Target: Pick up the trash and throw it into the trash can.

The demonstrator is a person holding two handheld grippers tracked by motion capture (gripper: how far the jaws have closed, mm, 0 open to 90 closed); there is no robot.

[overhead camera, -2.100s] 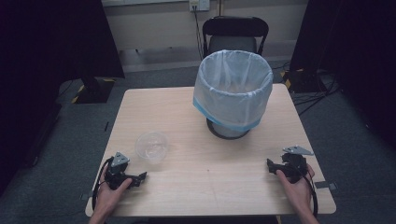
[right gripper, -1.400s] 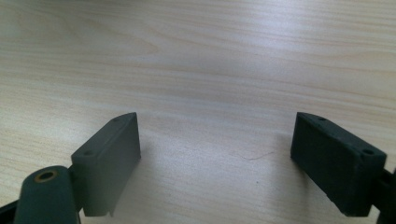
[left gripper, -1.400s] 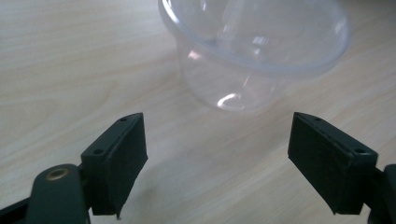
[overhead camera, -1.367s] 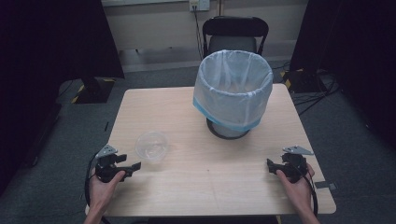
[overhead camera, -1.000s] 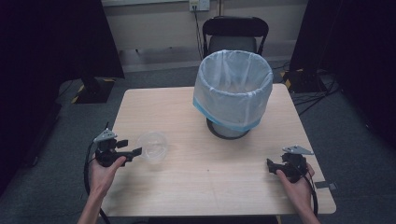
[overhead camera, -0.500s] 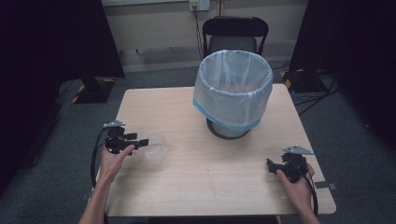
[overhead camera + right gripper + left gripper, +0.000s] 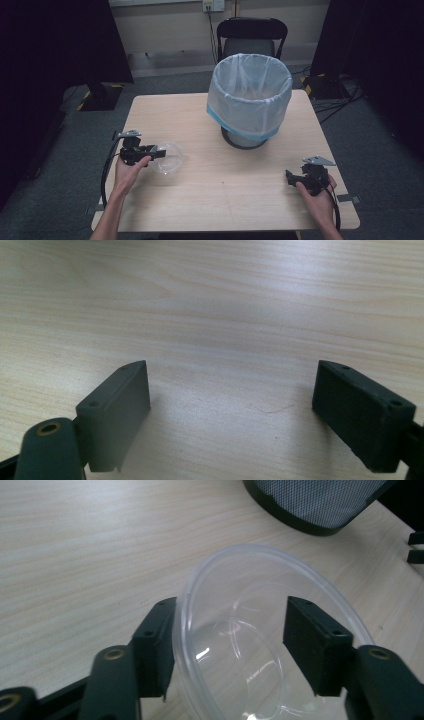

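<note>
Tabletop bowl (image 7: 260,645) straddled by left hand-held gripper (image 7: 230,640)

A light wooden table (image 7: 200,107) carries a clear plastic bowl (image 7: 169,157) and a lined bin (image 7: 249,97).

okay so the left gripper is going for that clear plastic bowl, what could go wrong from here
1. The left gripper has just been closing with one jaw outside the rim of the clear bowl and one inside. The thin wall may flex or crack, or the slick rim may slip out.
2. The bowl sits near the table's left side, so a nudge could slide it toward the edge.
3. The lined bin stands tall; a low carry might clip its rim.
</note>
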